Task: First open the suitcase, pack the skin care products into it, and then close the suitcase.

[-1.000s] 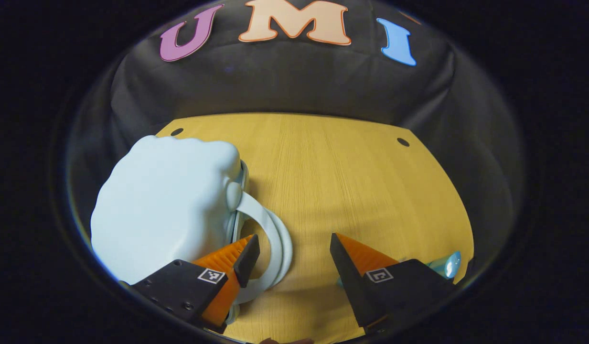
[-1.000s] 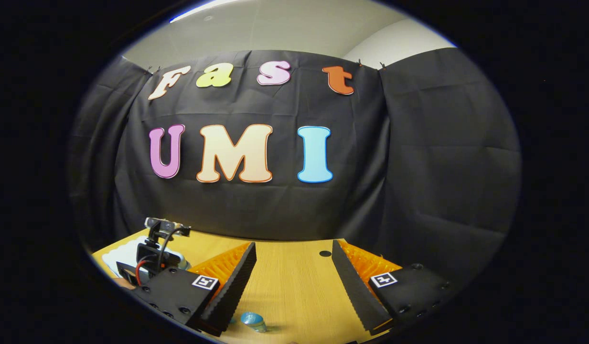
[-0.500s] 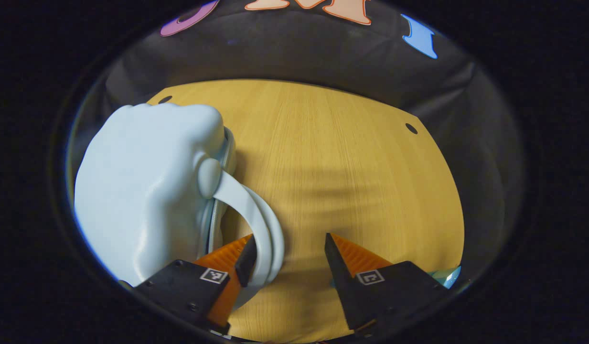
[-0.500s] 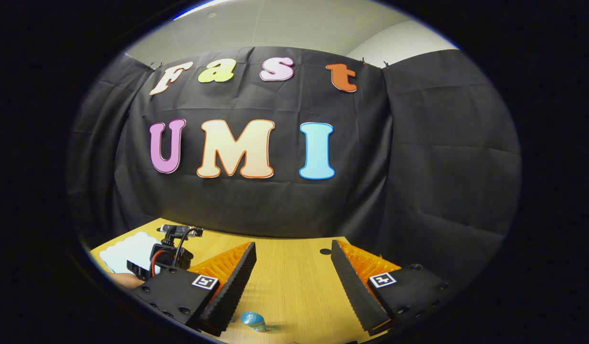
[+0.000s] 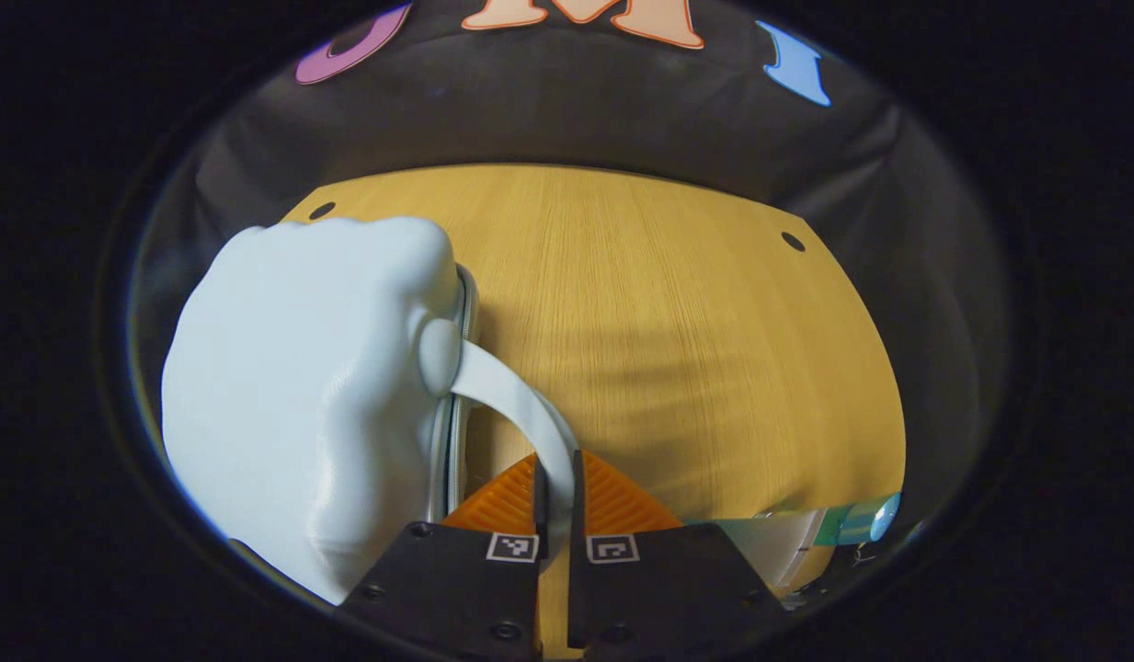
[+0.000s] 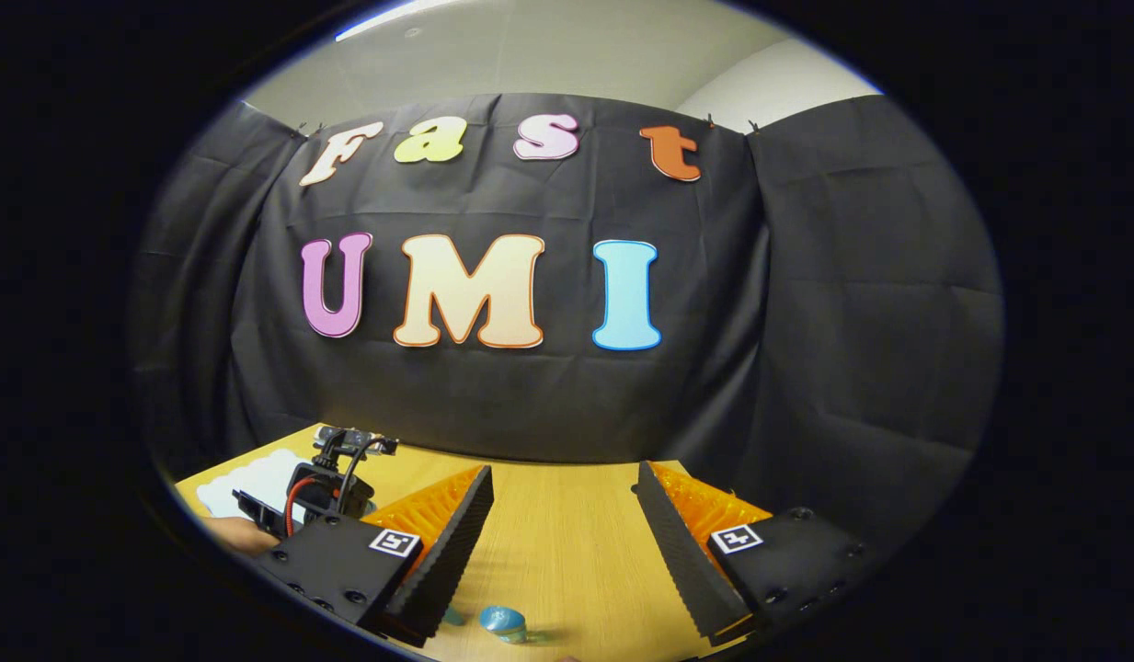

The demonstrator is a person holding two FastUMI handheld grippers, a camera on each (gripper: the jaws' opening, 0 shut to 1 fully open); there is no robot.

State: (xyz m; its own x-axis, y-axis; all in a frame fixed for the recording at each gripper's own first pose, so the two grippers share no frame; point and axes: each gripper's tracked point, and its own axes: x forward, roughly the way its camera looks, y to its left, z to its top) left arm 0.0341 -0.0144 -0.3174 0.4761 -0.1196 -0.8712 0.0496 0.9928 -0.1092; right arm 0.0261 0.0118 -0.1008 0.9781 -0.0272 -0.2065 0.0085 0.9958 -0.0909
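Left tongs point(image 5: 555, 492) clamp the suitcase handle point(image 5: 516, 400); pale suitcase point(image 5: 300, 395) zipped on surface point(image 5: 677, 322); right tongs point(image 6: 565, 524) spread, holding nothing.

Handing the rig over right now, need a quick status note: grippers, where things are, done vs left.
Left gripper: shut on the suitcase handle.
Right gripper: open, holding nothing, above the table.
Suitcase: pale blue, lying on the table's left part, looks closed.
Skin care: a small blue-capped item on the table below the right gripper; a tube-like item at the lower right of the left gripper view.
Done: handle gripped.
Left: open the suitcase, pack the products, close it.
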